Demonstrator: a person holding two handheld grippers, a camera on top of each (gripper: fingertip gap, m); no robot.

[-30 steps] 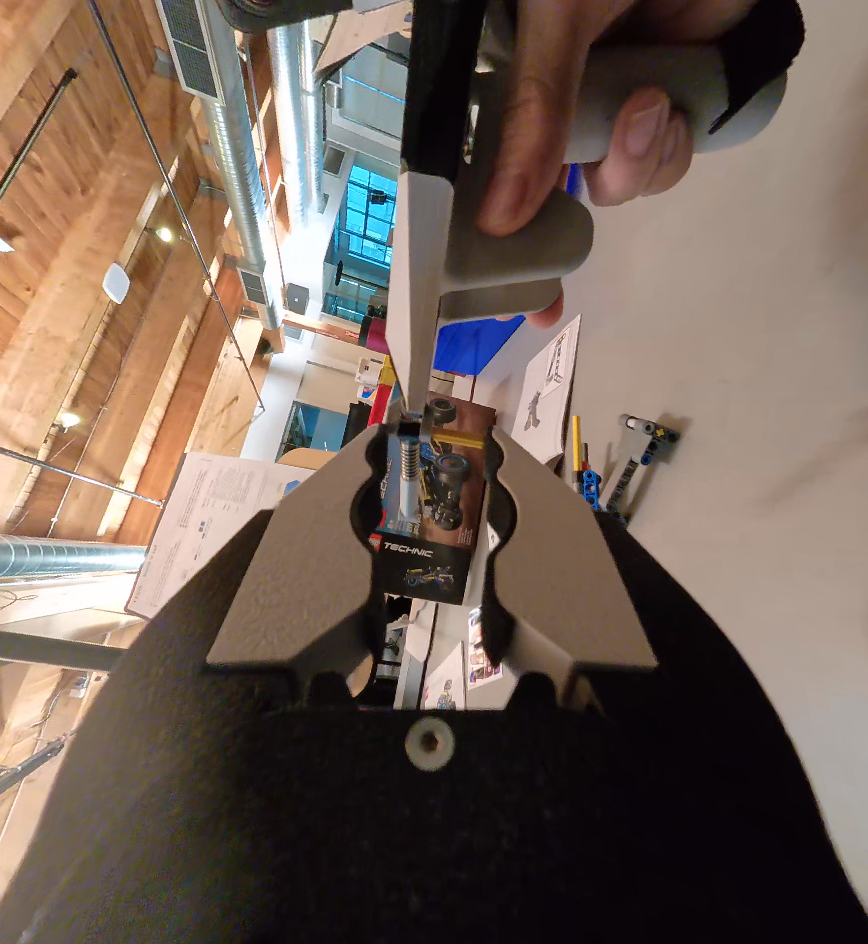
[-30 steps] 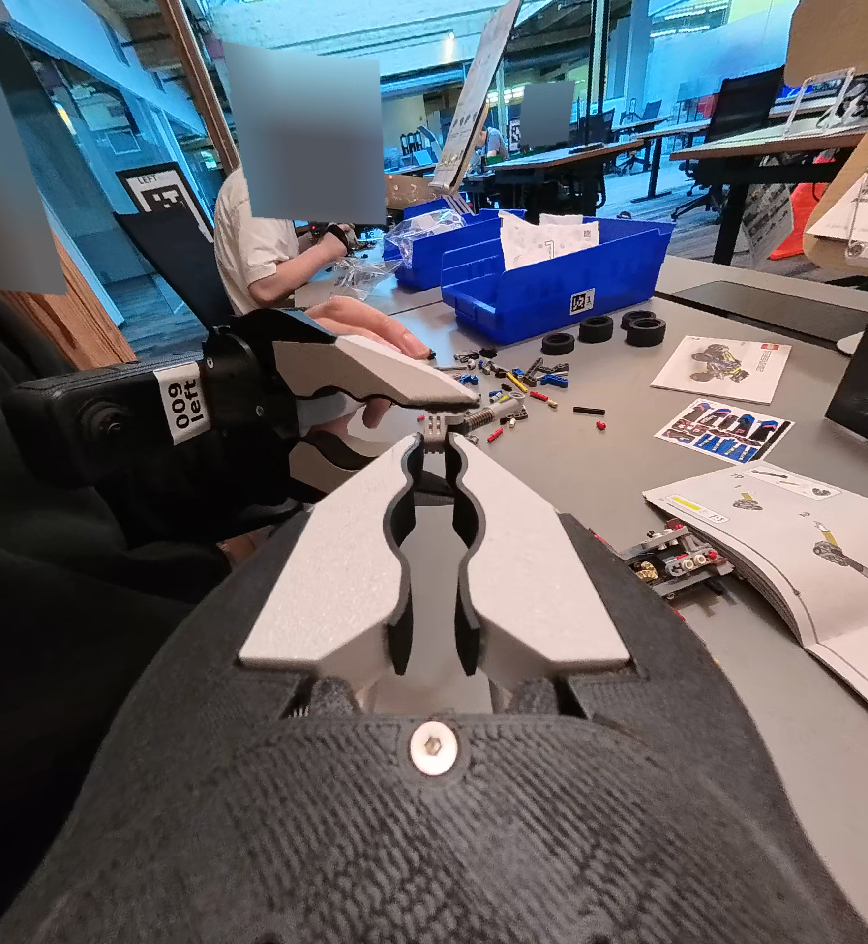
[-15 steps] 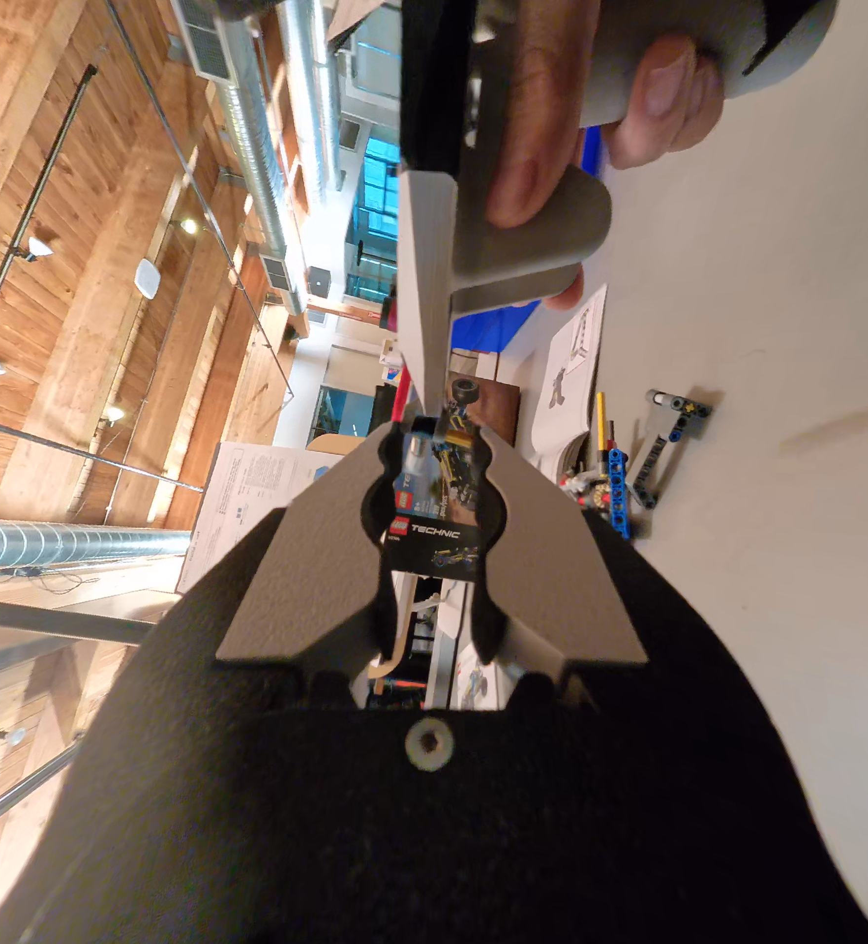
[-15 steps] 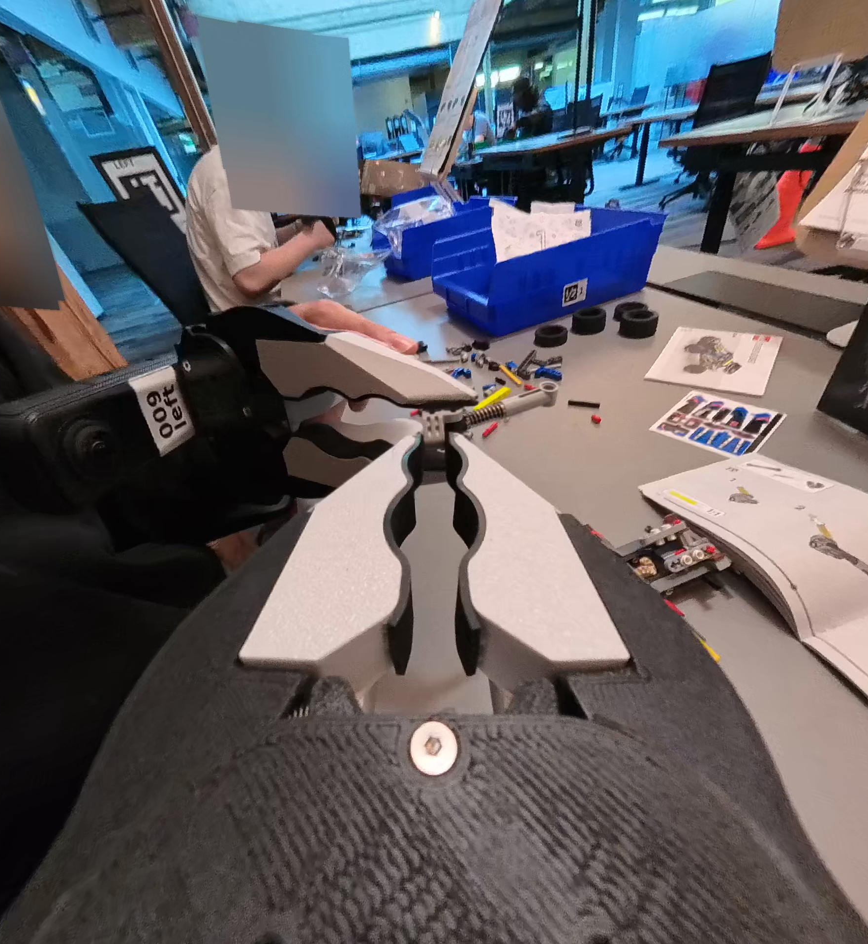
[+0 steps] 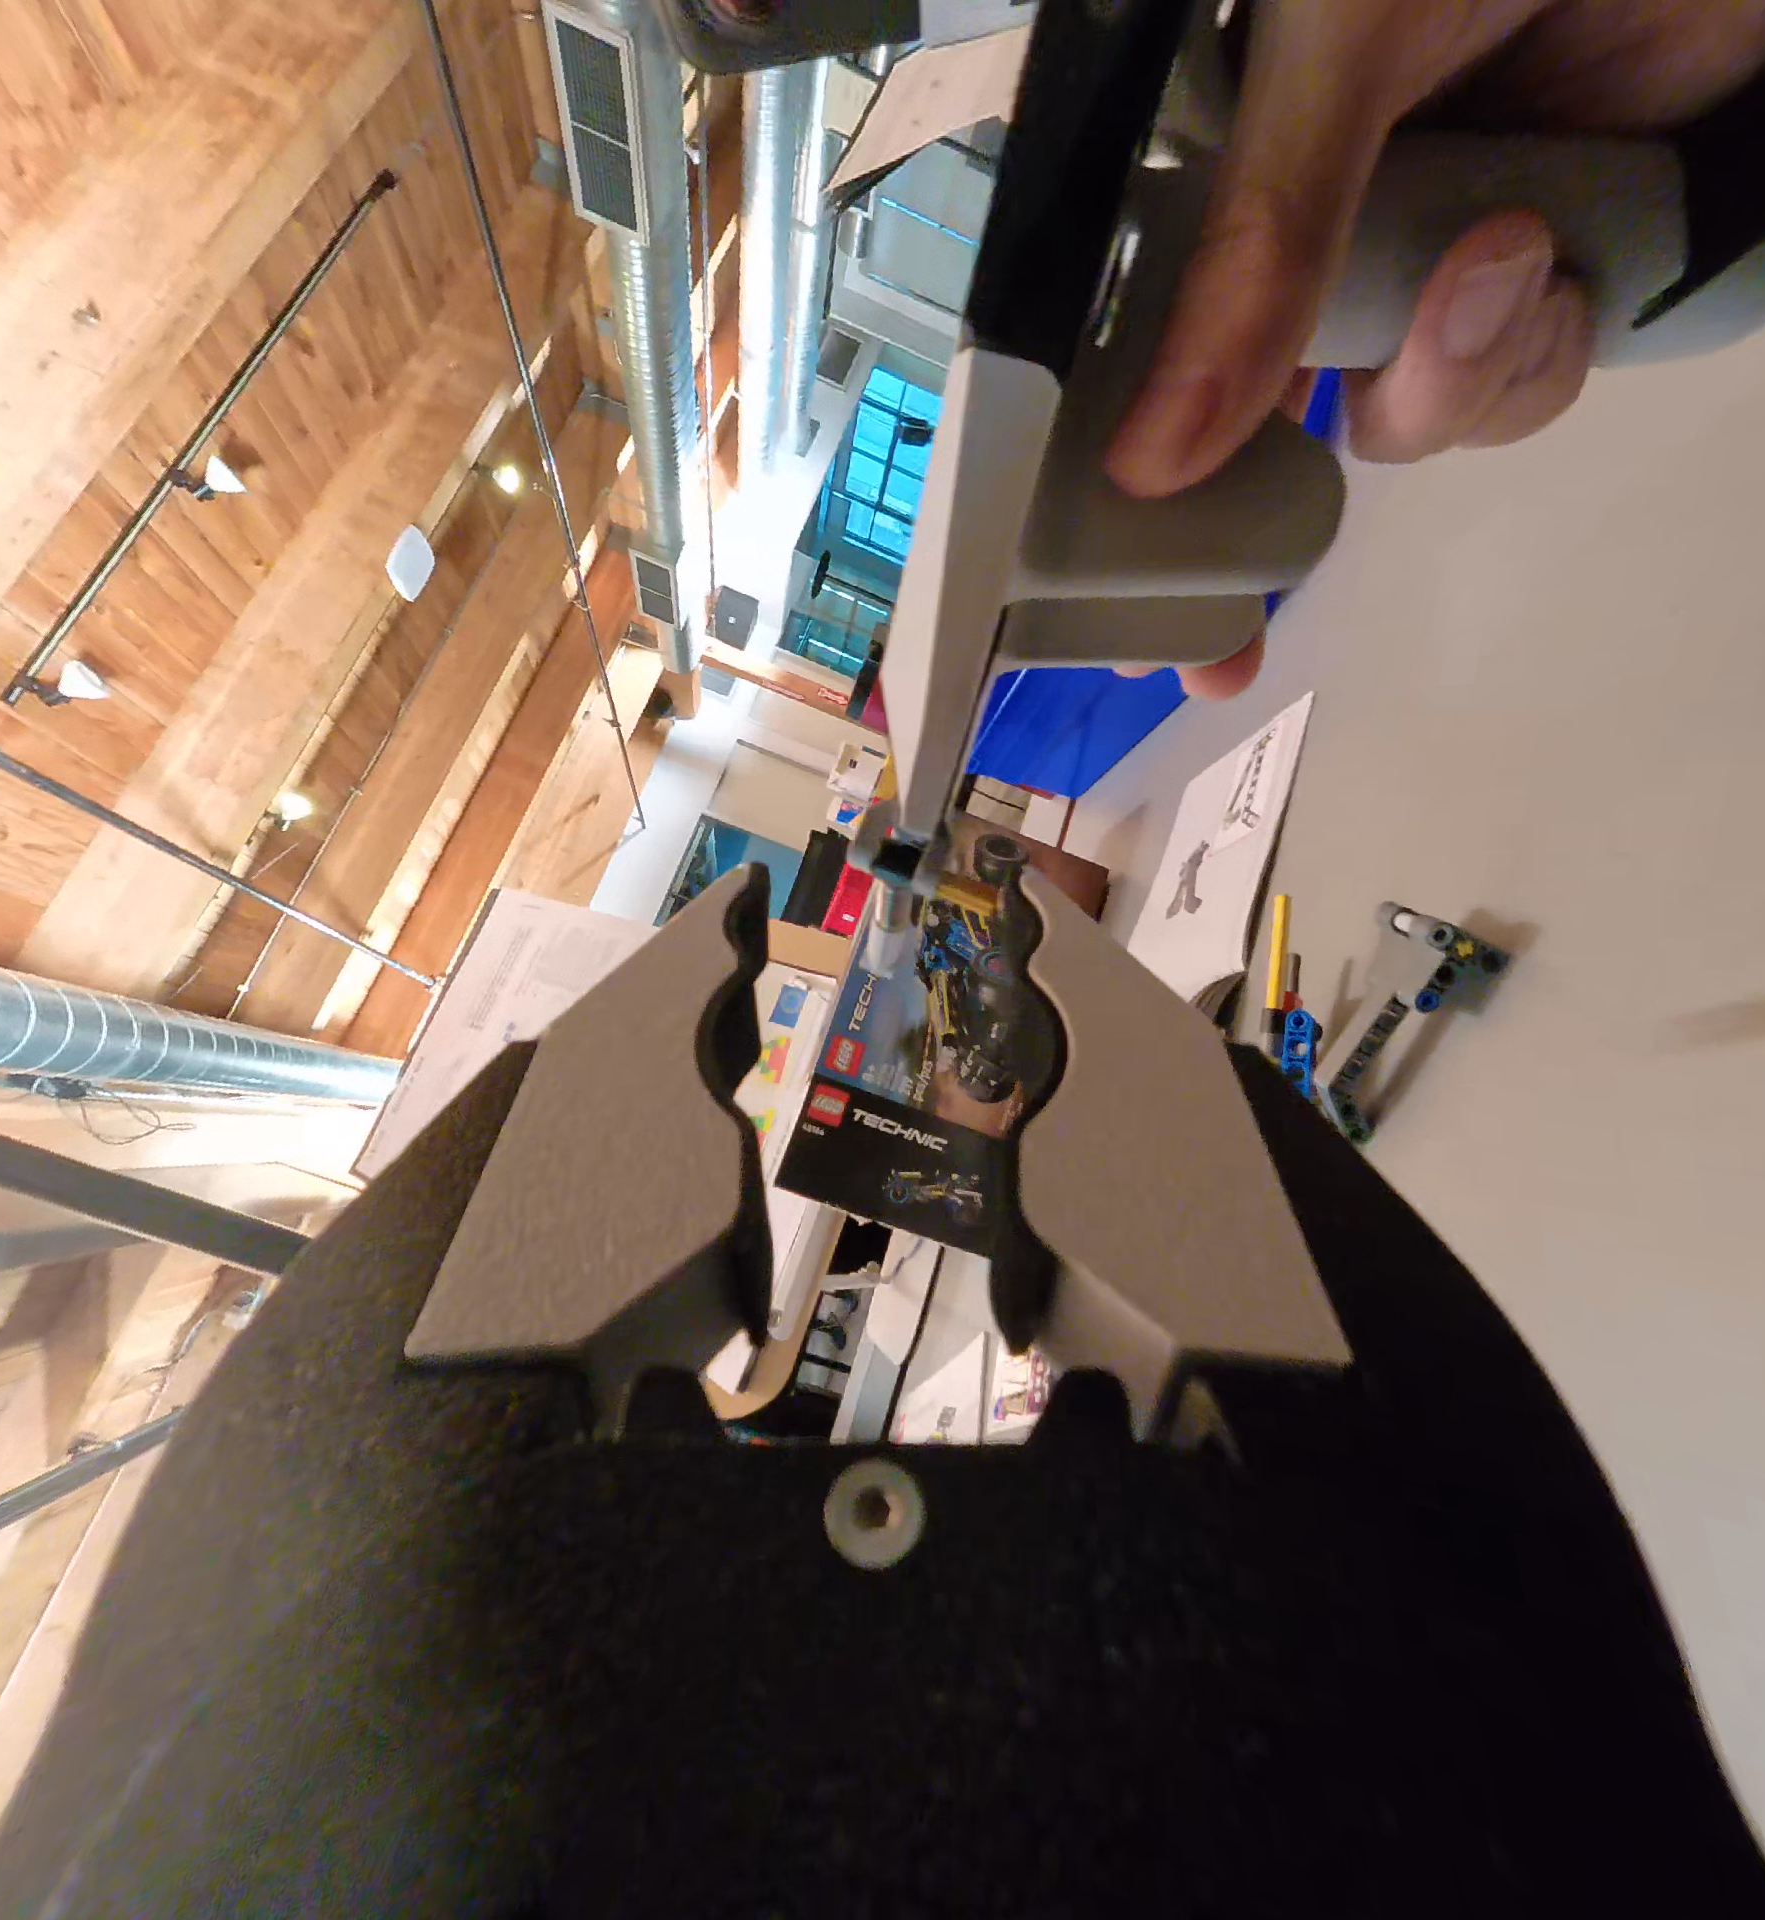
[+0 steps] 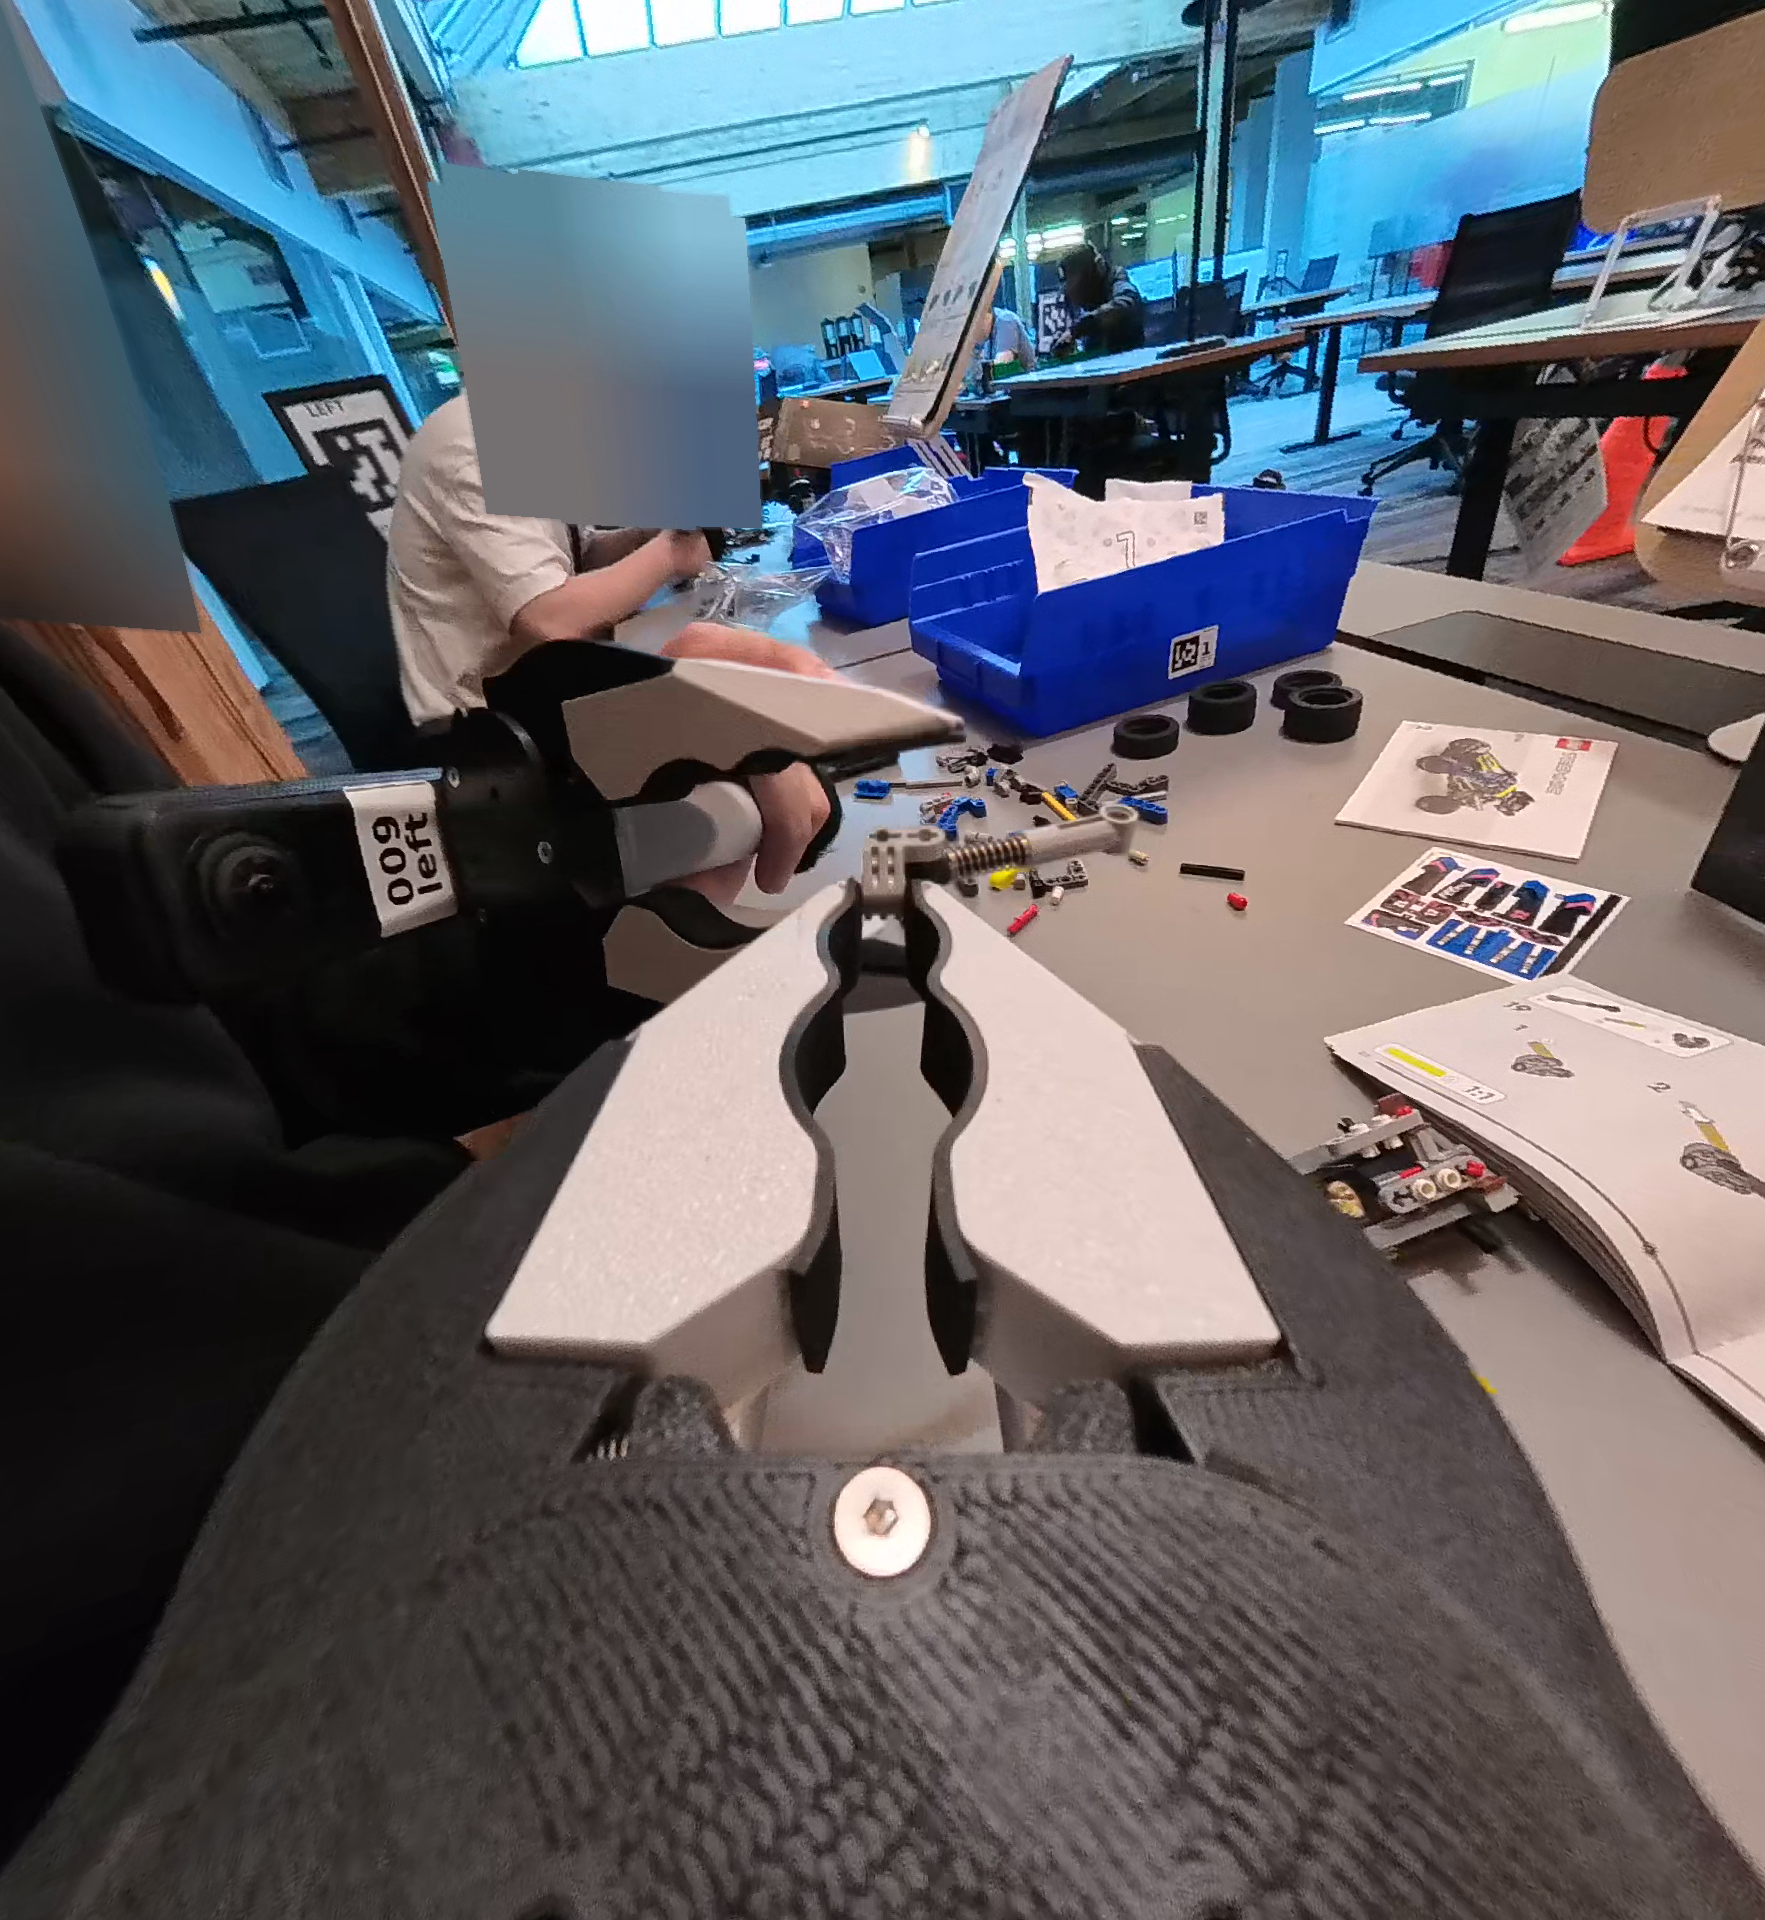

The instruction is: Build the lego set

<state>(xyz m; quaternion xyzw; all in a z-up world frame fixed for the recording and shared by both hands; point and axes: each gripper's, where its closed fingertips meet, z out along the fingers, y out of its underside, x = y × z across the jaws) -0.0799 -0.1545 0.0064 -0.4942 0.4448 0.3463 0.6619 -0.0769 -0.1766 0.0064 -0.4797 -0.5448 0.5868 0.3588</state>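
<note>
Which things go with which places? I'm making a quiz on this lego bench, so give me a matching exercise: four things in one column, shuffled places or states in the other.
Things:
1. shock absorber piece
2. black tyres
3. sticker sheet
4. instruction booklet

Places or states:
A. lying open at the table's right edge
B. flat on the table, between the small leaflet and the open booklet
C. pinched at one end in the right claw, off the table
D. on the table in front of the blue bin

Pairs: 1-C, 2-D, 3-B, 4-A
</note>
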